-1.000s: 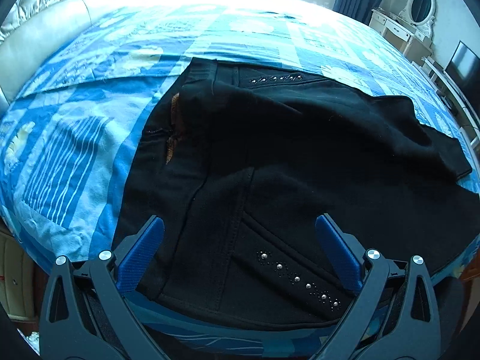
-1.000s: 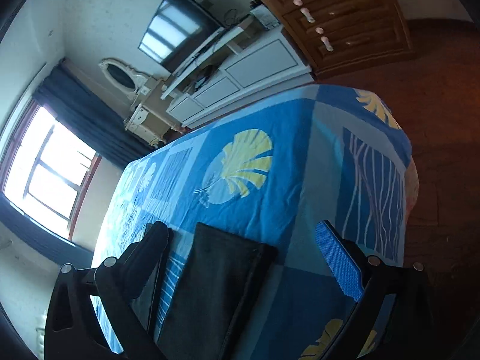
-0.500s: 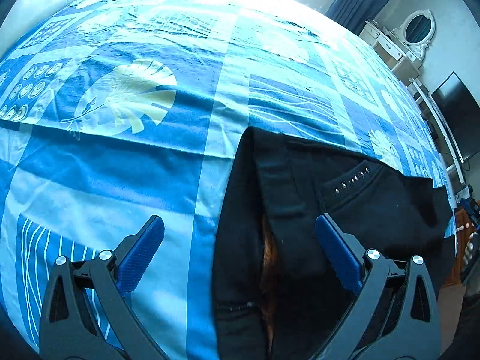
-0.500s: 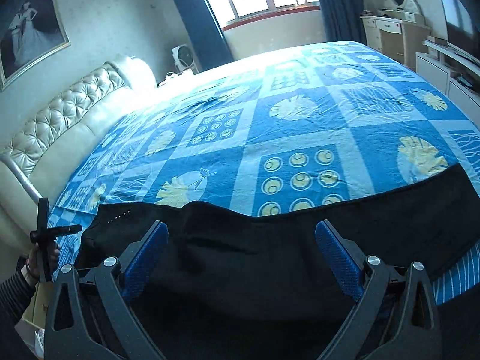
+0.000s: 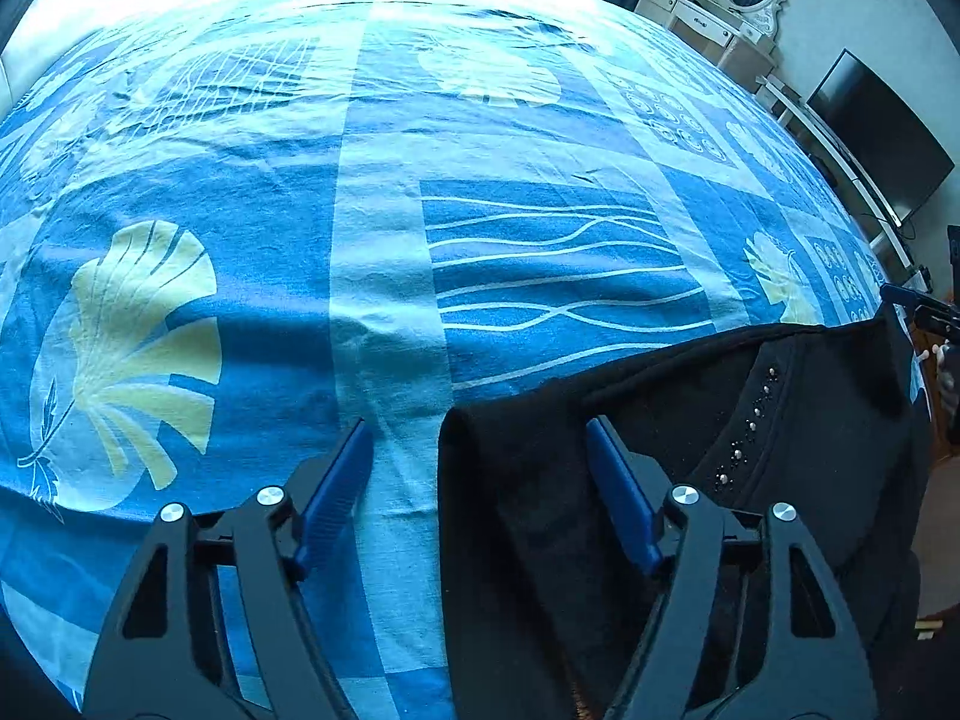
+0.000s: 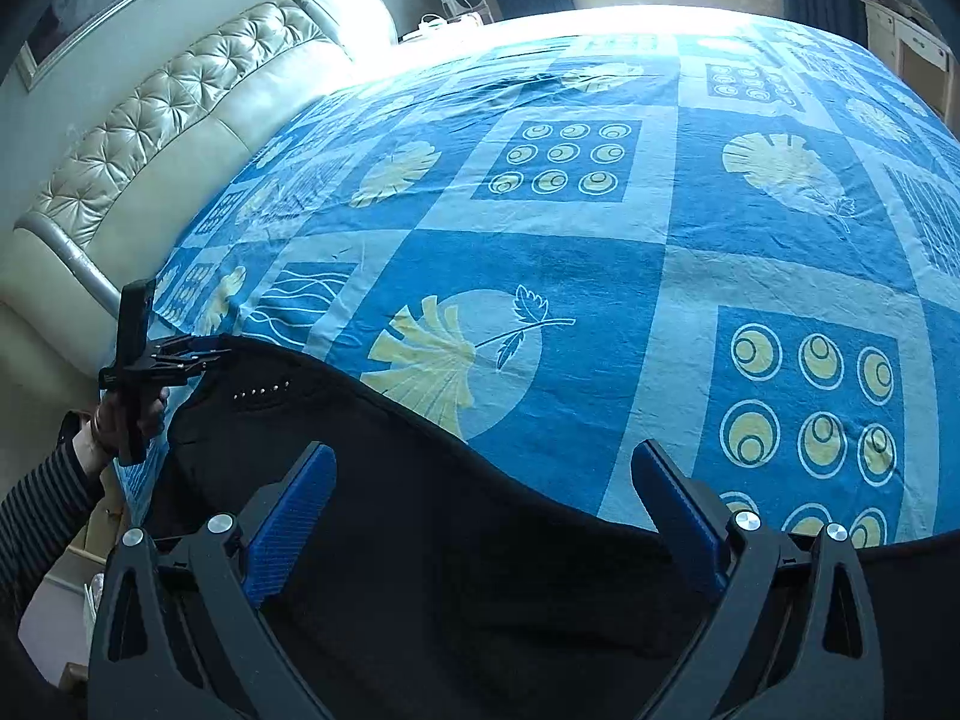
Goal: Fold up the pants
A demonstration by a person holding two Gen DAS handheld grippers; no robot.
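Left gripper (image 5: 480, 450) spread wide at lower centre, right blue pad (image 5: 618, 498) over pants (image 5: 750, 450) corner, left pad on bedspread (image 5: 384, 240). Pants lie lower right of that view. Right gripper (image 6: 480, 480) also spread, lower centre, hovering over pants (image 6: 450, 540) along bottom edge. Hand (image 6: 129, 414) at far left grips left tool upright.

Black pants (image 5: 690, 480) lie spread along the near edge of my blue patterned bedspread (image 5: 390, 240) — waistband end toward my left side, a row of small metal studs (image 5: 747, 426) catching light — fabric rumpled, partly overlapped.
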